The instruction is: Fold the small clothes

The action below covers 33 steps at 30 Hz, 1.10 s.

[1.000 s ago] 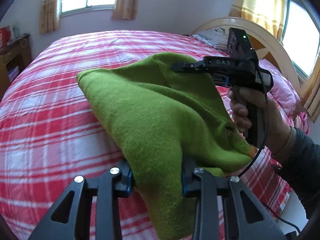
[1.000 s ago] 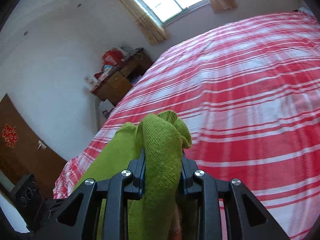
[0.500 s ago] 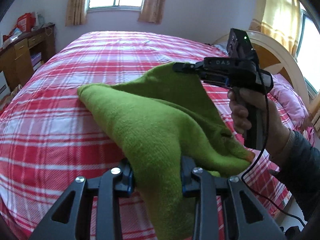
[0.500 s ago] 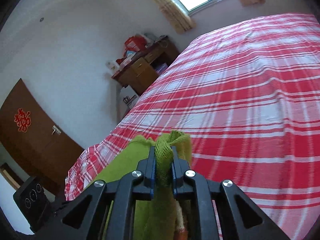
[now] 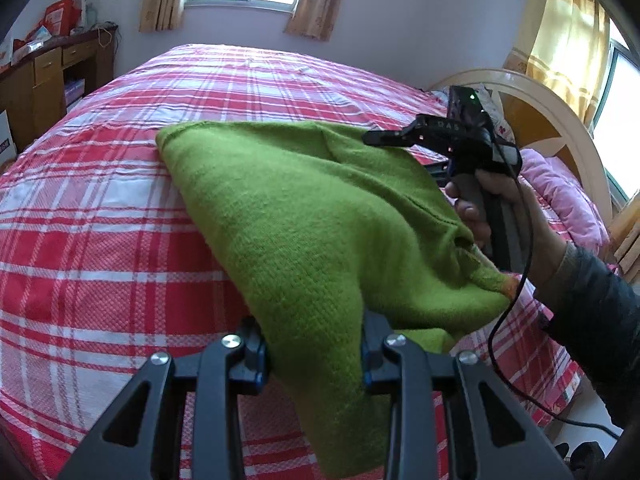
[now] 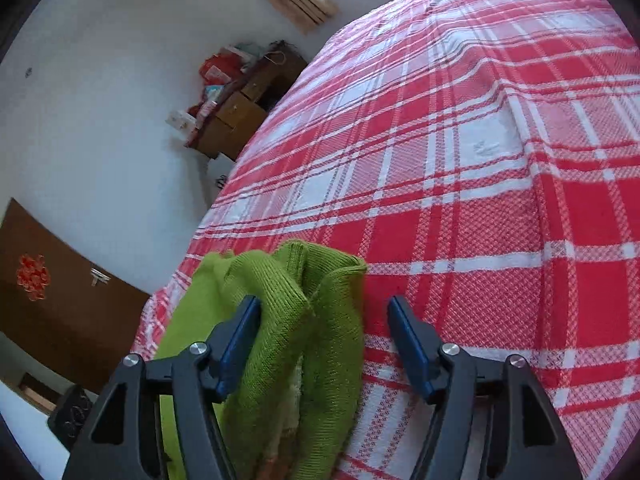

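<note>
A green knitted garment point(image 5: 304, 216) lies folded over on the red plaid bed point(image 5: 100, 208). My left gripper point(image 5: 314, 344) is shut on its near corner, with cloth bunched between the fingers. My right gripper point(image 6: 324, 320) is open; a bunched fold of the garment point(image 6: 304, 304) rests between its spread blue pads point(image 6: 408, 340), against the left one only. In the left wrist view the right gripper point(image 5: 380, 138) sits at the garment's far right edge, held by a hand point(image 5: 516, 216).
A wooden desk point(image 5: 44, 80) with clutter stands left of the bed. A curved headboard point(image 5: 552, 120) and a pink pillow point(image 5: 568, 196) are at the right. A brown door point(image 6: 52, 288) is behind the bed's corner.
My right gripper has opened and let go of the garment fold it was clamping. The garment has sunk lower and flatter onto the bed. My left gripper still grips its corner.
</note>
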Available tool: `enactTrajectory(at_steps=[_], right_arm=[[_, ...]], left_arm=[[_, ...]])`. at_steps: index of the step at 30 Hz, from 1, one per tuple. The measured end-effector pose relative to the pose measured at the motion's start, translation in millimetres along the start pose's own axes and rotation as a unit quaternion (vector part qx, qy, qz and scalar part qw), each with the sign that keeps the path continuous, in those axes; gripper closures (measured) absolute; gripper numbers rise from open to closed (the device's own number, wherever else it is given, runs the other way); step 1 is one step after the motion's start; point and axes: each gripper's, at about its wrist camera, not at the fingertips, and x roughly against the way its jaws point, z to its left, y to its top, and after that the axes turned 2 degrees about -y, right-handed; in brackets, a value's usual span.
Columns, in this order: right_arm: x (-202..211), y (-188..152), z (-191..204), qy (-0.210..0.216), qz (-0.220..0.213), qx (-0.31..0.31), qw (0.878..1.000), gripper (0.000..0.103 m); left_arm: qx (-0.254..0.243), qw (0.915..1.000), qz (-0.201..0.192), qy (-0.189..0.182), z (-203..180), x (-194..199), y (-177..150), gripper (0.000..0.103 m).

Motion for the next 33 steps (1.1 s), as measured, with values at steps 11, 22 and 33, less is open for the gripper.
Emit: enactTrajectory(at_steps=[11, 22, 33], right_arm=[[-1.0, 1.6, 39.2, 0.07, 0.007, 0.029, 0.997, 0.087], [-52.5, 19.1, 122.9, 0.107, 0.031, 0.092, 0.99, 0.091], [-118.9, 10.6, 162.4, 0.115, 0.064, 0.118, 0.984, 0.091]], left_arm=[[-0.005, 0.9997, -0.023, 0.006, -0.1, 24.3, 1.4, 0.069], [0.007, 0.9956, -0.051, 0.079, 45.8, 67.6, 5.1, 0.069], [0.031, 0.9913, -0.046, 0.119, 76.5, 77.4, -15.0, 0.069]])
